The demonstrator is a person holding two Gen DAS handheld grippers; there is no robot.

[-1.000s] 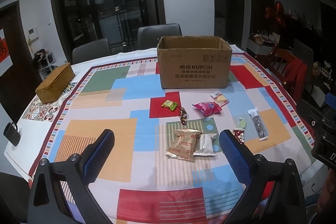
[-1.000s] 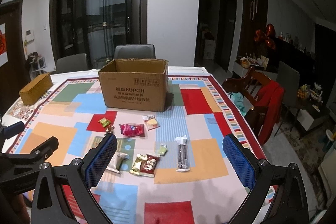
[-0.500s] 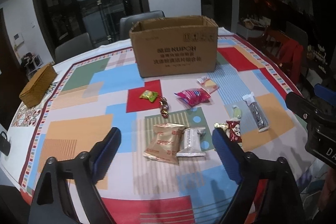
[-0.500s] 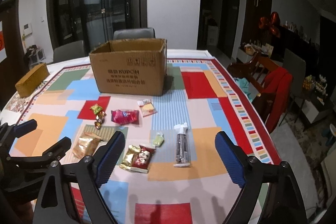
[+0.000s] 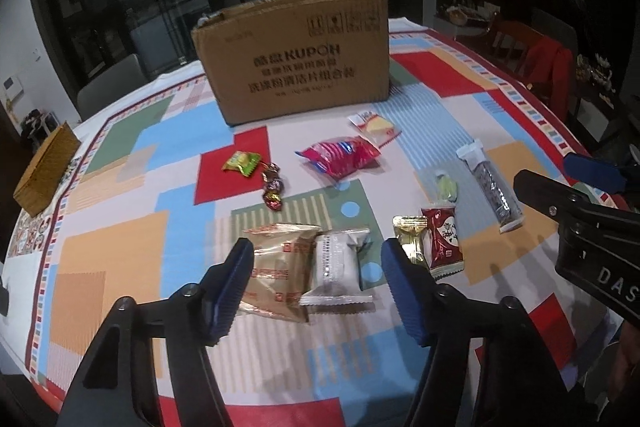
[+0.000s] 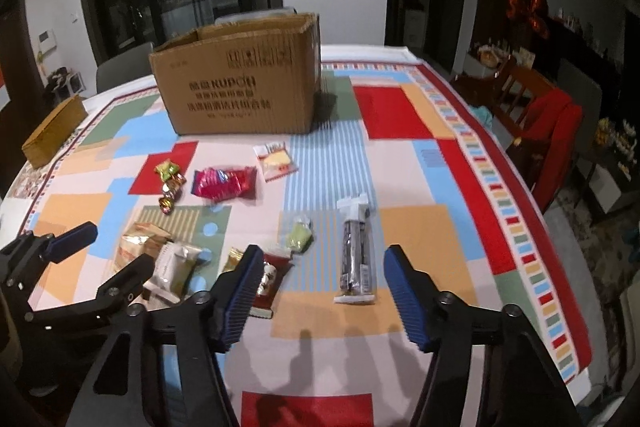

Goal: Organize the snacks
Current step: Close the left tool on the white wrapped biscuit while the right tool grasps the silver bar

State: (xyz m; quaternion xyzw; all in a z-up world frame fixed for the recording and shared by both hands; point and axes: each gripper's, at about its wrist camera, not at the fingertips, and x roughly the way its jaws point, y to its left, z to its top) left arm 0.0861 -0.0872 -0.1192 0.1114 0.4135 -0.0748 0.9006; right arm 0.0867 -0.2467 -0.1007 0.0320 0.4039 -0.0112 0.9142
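Observation:
An open cardboard box [image 5: 296, 59] stands at the far middle of the patchwork tablecloth [image 5: 120, 227], and loose snacks lie in front of it. My left gripper [image 5: 320, 291] hovers low over a gold packet [image 5: 280, 267] and a silver-white packet [image 5: 340, 267]. Its jaws are closing, with both packets between them and untouched. My right gripper [image 6: 324, 297] hangs over a dark stick packet [image 6: 356, 251], jaws closing with nothing pressed. Its left finger [image 6: 240, 295] hides part of a red packet [image 6: 272, 275]. A pink packet [image 5: 340, 157] and a green candy [image 5: 242, 163] lie nearer the box.
A woven box [image 5: 46, 169] sits at the table's left edge. A cracker packet [image 5: 374, 125] and a small green sweet [image 5: 446, 187] lie among the snacks. Grey chairs stand behind the table, and a chair with a red cloth [image 6: 552, 123] stands on the right.
Both grippers have sunk toward the table and moved in over the snacks. Their jaws have narrowed from wide open to about half as wide.

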